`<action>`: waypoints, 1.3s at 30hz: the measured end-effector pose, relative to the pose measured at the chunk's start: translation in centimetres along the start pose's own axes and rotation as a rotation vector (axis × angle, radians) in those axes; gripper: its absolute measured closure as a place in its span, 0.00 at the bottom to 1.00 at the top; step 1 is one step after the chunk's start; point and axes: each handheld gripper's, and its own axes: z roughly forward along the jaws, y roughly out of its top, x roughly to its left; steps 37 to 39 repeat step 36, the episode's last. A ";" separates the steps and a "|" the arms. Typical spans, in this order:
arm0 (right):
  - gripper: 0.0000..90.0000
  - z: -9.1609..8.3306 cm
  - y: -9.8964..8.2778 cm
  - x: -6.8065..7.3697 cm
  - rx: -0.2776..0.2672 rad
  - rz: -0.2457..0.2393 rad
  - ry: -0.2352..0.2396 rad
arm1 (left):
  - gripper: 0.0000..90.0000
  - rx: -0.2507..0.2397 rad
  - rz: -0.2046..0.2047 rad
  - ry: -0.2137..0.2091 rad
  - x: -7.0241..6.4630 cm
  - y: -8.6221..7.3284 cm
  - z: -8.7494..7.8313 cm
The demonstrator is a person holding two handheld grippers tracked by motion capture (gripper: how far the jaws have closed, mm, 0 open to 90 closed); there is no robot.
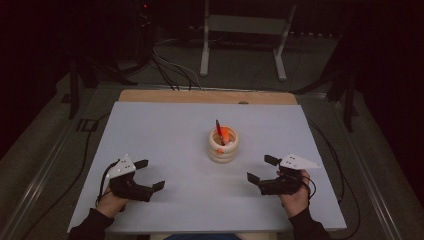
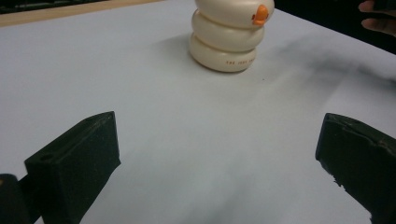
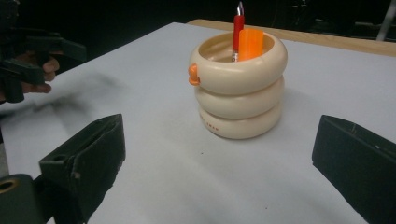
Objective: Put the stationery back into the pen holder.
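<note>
Flanking cream holder (image 1: 223, 146), claws agape, empty

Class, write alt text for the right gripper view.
A cream ringed holder stands on a grey mat, with a red pen and an orange piece inside. The right claw frames it, jaws wide apart.

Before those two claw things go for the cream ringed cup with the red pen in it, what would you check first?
1. Left gripper fingers spread and empty: ok.
2. Right gripper fingers spread and empty: ok.
3. Ringed cup upright on the table, apart from both grippers: ok.
4. Red pen and orange piece standing inside the cup: ok.
5. Bare table between grippers and cup: ok.
6. Whether the pen sits loose or wedged: cannot tell.
</note>
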 end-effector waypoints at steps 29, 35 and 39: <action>0.03 -0.8 -3.1 -2.8 0.088 -0.027 -0.072 | 0.00 -0.061 0.010 0.055 0.1 -1.0 -1.6; 0.03 -1.0 -3.0 -2.8 0.069 -0.014 -0.063 | 0.00 -0.068 0.007 0.055 0.1 -0.9 -1.6; 0.03 -1.0 -3.0 -2.8 0.070 -0.017 -0.065 | 0.00 -0.065 0.007 0.055 0.1 -0.9 -1.6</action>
